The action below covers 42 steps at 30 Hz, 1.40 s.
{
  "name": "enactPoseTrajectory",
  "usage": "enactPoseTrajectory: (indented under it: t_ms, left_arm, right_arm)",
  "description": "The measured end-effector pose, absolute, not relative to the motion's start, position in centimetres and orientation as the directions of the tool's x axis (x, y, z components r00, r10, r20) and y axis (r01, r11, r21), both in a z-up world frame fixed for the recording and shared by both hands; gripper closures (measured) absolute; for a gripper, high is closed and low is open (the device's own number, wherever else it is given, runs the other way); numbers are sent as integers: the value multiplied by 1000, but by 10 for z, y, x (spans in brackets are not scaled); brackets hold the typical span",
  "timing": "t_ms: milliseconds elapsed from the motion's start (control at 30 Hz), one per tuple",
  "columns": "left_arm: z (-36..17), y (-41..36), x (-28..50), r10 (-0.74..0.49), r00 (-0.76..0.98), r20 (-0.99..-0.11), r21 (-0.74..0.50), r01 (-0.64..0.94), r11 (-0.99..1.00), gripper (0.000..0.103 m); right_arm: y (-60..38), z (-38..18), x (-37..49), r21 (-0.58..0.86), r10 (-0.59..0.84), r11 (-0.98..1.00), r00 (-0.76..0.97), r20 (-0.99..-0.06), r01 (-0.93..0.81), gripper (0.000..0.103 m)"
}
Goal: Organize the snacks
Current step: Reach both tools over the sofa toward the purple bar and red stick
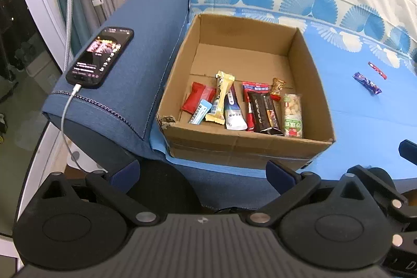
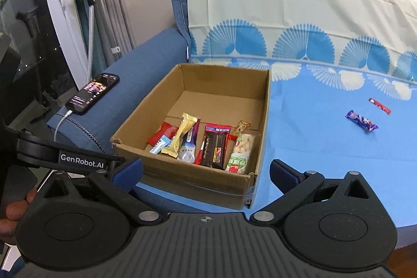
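Left wrist view shows one open cardboard box (image 1: pixel 250 147) on a blue sofa cover (image 1: pixel 365 116), holding nine snack packets (image 1: pixel 265 111) in a row along its near wall, some overlapping so edges are hidden. Two more snacks lie well to the right on the cover: a purple bar (image 1: pixel 367 83) and a thin red stick (image 1: pixel 377 70). One phone (image 1: pixel 100 57) rests on the armrest (image 1: pixel 146 48), cabled. Left gripper (image 1: pixel 203 173) and right gripper (image 2: pixel 206 171) both stand wide apart, empty, touching nothing. Packet labels are too small to read.
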<state>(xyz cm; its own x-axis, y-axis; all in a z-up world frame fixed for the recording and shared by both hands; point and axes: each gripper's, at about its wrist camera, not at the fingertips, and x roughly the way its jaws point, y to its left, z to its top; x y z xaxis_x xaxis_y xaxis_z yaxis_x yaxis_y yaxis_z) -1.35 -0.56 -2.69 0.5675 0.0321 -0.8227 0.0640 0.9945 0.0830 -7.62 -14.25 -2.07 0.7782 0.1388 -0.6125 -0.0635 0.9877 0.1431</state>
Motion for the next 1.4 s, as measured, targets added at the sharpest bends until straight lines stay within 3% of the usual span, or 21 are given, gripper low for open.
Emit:
enactPoseTrajectory:
  t_ms: [400,767,1067,1400]
  left_arm:
    - [-9,-23,-41,35,617,-786,131,112,985,0]
    - [-11,-60,-32,40,577,-816,155,151,976,0]
    - [-16,-148,3,-18,542,-840,153,268,951,0]
    - [-40,-294,101,-146,459,-876,15,329,944,0]
  right_arm:
    - [-152,-13,-107,164,143,985,815,-562,-60,1]
    - [-187,-14,-123,204,107,979,857,-505,-2,1]
    - [-274,-36,-125,247,-58,944,846,-530,219,1]
    - [-416,-66,-115,164,-328,855,757,-565,493,1]
